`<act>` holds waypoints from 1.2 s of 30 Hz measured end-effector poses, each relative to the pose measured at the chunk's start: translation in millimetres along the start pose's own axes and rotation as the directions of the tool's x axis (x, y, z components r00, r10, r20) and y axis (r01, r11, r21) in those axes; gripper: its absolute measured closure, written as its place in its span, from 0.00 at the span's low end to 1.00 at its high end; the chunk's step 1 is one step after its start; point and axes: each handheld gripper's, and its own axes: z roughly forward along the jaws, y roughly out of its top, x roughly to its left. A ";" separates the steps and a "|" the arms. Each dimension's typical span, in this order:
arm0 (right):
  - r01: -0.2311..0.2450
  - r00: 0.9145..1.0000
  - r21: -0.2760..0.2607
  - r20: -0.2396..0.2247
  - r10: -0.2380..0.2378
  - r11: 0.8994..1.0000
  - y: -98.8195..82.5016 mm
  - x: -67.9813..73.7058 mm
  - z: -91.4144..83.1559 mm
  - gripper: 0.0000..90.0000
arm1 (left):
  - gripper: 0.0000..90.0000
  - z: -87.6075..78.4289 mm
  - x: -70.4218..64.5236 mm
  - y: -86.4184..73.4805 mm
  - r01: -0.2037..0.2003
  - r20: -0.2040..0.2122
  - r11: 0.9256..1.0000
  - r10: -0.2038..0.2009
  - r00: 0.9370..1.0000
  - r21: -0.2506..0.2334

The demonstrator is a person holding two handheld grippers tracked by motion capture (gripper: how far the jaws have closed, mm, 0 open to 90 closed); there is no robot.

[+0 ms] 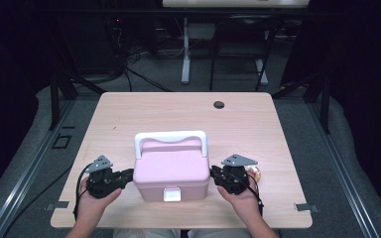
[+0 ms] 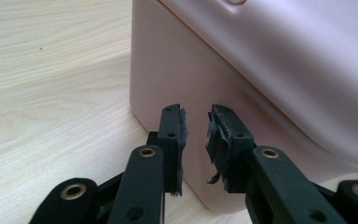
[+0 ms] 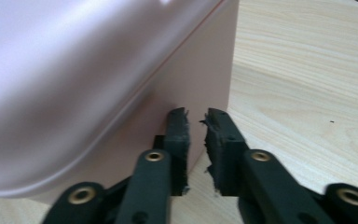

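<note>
Right now your left gripper (image 1: 127, 174) and right gripper (image 1: 213, 173) flank the pink box (image 1: 171, 171) on the table (image 1: 188, 114). Both sets of jaws are nearly closed, a narrow gap left, gripping nothing.

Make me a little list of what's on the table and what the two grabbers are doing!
box: pink box with a white handle and a white clasp, lid closed
table: pale wood table
left gripper: beside the box's left wall, fingers nearly together, nothing between them
right gripper: beside the box's right wall, nothing between its fingers
</note>
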 end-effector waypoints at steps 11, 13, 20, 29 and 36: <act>0.000 1.000 0.022 -0.012 0.001 1.000 -7.6 7.2 -5.2 1.00 | 0.97 0.9 -10.6 0.9 0.001 -0.010 1.000 -0.001 1.000 0.007; 0.006 1.000 0.022 -0.010 -0.005 1.000 -8.3 7.9 -5.5 1.00 | 0.99 0.7 -12.1 1.3 0.000 -0.016 1.000 0.000 1.000 0.014; 0.006 1.000 0.031 -0.001 -0.006 0.999 -13.7 8.7 -14.6 1.00 | 1.00 3.2 -20.9 2.0 -0.025 -0.012 0.999 0.025 1.000 0.023; 0.009 1.000 0.041 -0.010 -0.009 0.999 -22.9 9.9 -29.3 1.00 | 1.00 3.7 -31.4 -2.3 -0.038 -0.011 0.999 0.038 0.999 0.035; 0.014 1.000 0.063 -0.007 -0.013 0.998 -24.5 13.8 -34.4 1.00 | 1.00 3.0 -33.8 -4.4 -0.036 -0.010 0.998 0.037 0.999 0.057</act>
